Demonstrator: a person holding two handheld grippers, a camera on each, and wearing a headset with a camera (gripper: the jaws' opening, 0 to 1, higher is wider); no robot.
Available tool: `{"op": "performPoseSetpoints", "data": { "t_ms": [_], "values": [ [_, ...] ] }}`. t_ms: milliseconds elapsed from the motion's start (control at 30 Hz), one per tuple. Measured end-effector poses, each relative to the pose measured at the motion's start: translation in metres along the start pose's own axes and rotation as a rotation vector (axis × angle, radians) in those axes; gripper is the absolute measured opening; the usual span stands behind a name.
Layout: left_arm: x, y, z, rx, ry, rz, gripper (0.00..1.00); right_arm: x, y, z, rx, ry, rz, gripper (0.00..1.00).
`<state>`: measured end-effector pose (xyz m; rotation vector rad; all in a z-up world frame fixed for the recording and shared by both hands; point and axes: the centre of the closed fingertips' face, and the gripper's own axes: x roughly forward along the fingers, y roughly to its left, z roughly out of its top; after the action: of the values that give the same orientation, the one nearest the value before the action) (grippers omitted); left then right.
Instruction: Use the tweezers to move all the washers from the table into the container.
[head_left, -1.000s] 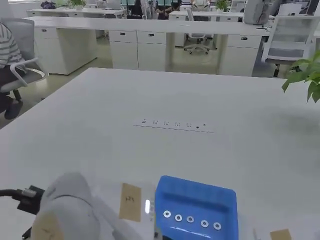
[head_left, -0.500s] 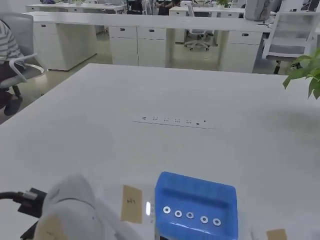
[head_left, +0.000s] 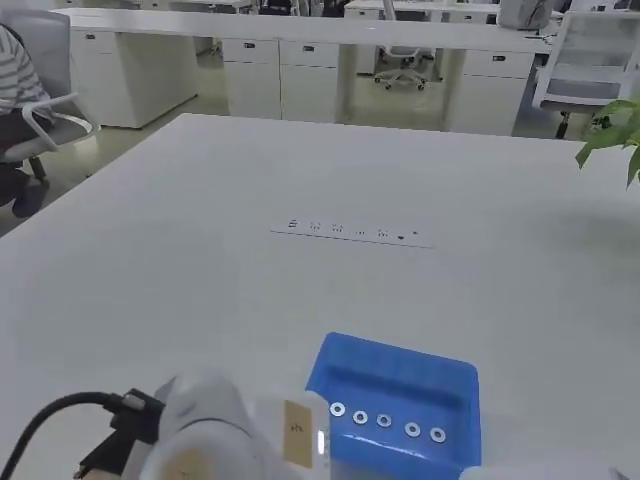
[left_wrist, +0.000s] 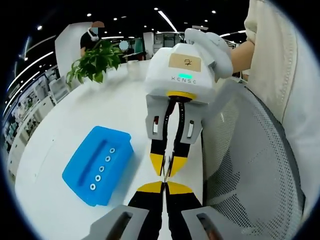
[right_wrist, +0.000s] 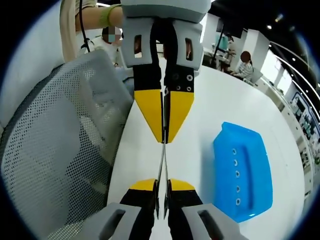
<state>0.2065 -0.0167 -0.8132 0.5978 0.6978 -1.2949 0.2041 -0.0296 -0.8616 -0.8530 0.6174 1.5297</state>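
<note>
Counting the small silver metal ring washers (head_left: 385, 421), I find five, lying in a neat row on the floor of the shallow blue plastic container (head_left: 400, 362), which sits on the broad white table (head_left: 300, 170) near its close edge. That is the done part of the job. The stretch of tabletop beside and beyond the container, out past the recessed row of sockets (head_left: 350, 232), carries no loose washer that I can make out (a thing so small could hide in the glare or lie out of frame, so I would not swear to it). My judgement is that the moving is finished or very nearly so, and that what is left, if anything, is a check for strays and setting the tool down. The thin silver metal tweezers (right_wrist: 161, 162) are off to the side of the container, held over the table edge close to a grey mesh chair back (right_wrist: 65, 130). The right gripper (right_wrist: 161, 186) has its jaws clenched on the tweezers' shaft, which runs up between its yellow-and-black tips. The left gripper (left_wrist: 164, 186) faces it tip to tip, jaws pressed together; the tweezers' far end reaches its tips, but whether it truly nips that end I cannot tell. I can make out no washer at the tweezers' end.
</note>
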Motion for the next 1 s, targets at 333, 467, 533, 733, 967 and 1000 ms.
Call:
{"op": "performPoseSetpoints", "data": {
  "t_ms": [333,467,533,733,967,1000],
  "values": [
    [0.013,-0.001,-0.029,0.009,0.109,-0.030,0.00,0.007,0.001,-0.004,0.101,-0.069,-0.013,0.14],
    [0.018,0.001,-0.040,0.005,0.148,-0.040,0.00,-0.007,0.002,-0.006,0.148,-0.122,-0.051,0.27],
    [0.021,0.001,-0.046,0.008,0.177,-0.048,0.00,-0.013,0.001,-0.008,0.173,-0.138,-0.072,0.30],
    [0.028,0.002,-0.060,0.007,0.269,-0.069,0.00,-0.038,-0.007,-0.022,0.309,-0.190,-0.166,0.43],
    [0.034,0.003,-0.066,0.022,0.332,-0.097,0.00,-0.057,-0.009,-0.036,0.406,-0.210,-0.236,0.59],
    [0.034,0.004,-0.066,0.022,0.338,-0.097,0.00,-0.059,-0.009,-0.037,0.412,-0.214,-0.242,0.61]
  ]
}}
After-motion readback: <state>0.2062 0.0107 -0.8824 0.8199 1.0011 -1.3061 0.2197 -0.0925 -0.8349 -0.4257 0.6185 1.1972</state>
